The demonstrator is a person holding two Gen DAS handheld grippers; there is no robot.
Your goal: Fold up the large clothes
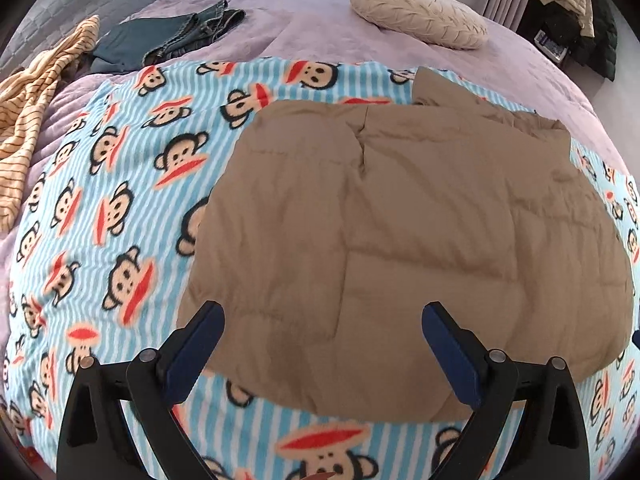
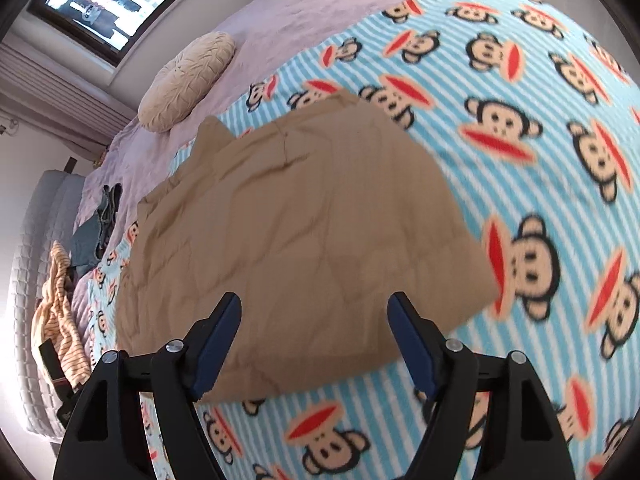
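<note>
Black, blue-padded left tool (image 1: 324, 320) and right tool (image 2: 314, 312) gape, both released
Puffy quilted tan garment (image 1: 400, 220) lies folded on striped fleece monkey blanket (image 1: 120, 200); purple bed (image 1: 320, 20) beneath

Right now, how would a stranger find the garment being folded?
On the purple bed lies a blue striped monkey blanket. The tan padded garment lies folded on it, plain and unpatterned, unlike the striped top and jeans near the headboard.
</note>
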